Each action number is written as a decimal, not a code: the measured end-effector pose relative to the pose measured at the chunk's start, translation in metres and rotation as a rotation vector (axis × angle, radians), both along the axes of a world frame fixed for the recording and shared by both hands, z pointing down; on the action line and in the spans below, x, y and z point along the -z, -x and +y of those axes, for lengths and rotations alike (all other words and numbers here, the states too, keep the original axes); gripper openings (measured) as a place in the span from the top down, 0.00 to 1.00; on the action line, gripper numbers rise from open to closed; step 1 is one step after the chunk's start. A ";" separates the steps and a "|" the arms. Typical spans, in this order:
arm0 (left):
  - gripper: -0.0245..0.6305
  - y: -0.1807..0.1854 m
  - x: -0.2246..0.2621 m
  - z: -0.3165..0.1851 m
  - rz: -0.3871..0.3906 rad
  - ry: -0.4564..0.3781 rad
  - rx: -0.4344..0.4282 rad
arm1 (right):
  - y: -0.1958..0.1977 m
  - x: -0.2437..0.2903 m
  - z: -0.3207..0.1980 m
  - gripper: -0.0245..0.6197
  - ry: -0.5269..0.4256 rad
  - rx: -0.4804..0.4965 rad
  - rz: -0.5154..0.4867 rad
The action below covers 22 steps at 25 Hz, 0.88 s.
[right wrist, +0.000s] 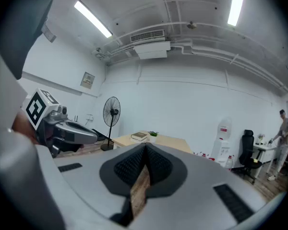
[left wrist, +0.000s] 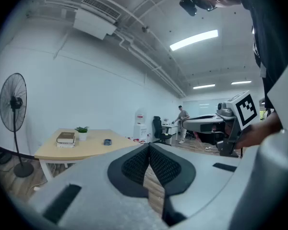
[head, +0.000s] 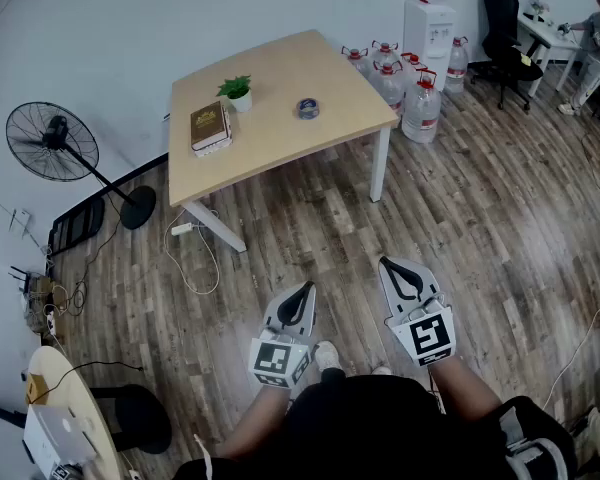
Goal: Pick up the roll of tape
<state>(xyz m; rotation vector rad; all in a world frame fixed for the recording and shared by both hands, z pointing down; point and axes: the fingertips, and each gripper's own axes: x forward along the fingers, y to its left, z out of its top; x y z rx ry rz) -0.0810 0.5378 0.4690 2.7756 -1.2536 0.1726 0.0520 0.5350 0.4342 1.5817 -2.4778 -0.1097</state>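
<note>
A small bluish roll of tape [head: 308, 108] lies flat on the light wooden table [head: 320, 83] across the room; it shows as a tiny dark ring [left wrist: 107, 142] in the left gripper view. Both grippers are held low, close to the person's body, far from the table. My left gripper [head: 306, 289] is shut with nothing between its tips, which meet [left wrist: 149, 145]. My right gripper [head: 388, 264] is shut too and holds nothing, its tips touching [right wrist: 145, 147]. The tape is hidden behind the jaws in the right gripper view.
On the table stand a small potted plant [head: 238, 91] and a stack of books [head: 210, 127]. A standing fan [head: 55, 142] is left of the table, water bottles [head: 405, 86] and a dispenser [head: 428, 26] to its right. Wooden floor lies between me and the table.
</note>
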 end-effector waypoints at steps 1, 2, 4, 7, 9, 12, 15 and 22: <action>0.96 0.002 0.003 -0.002 -0.007 -0.009 -0.001 | 0.000 0.001 0.000 0.97 0.003 -0.002 -0.010; 0.96 0.003 0.006 -0.004 -0.012 -0.016 -0.001 | 0.000 0.002 -0.001 0.97 0.005 -0.004 -0.017; 0.96 0.006 0.011 -0.007 -0.016 -0.026 -0.001 | 0.000 0.003 -0.002 0.97 0.002 -0.008 -0.007; 0.96 0.007 0.012 -0.011 -0.015 -0.028 -0.002 | -0.001 0.007 -0.006 0.97 -0.033 -0.017 0.062; 0.96 0.009 0.012 -0.017 -0.015 -0.028 -0.006 | 0.001 0.013 -0.012 0.97 -0.057 -0.031 0.048; 0.96 0.019 0.017 -0.028 -0.002 -0.036 -0.009 | 0.011 0.015 -0.024 0.97 -0.051 -0.015 0.038; 0.96 0.032 0.023 -0.039 0.030 -0.056 -0.014 | 0.025 0.013 -0.035 0.97 -0.047 0.002 0.064; 0.96 0.063 0.025 -0.076 0.026 -0.062 -0.048 | 0.051 0.013 -0.069 0.97 0.007 -0.013 -0.023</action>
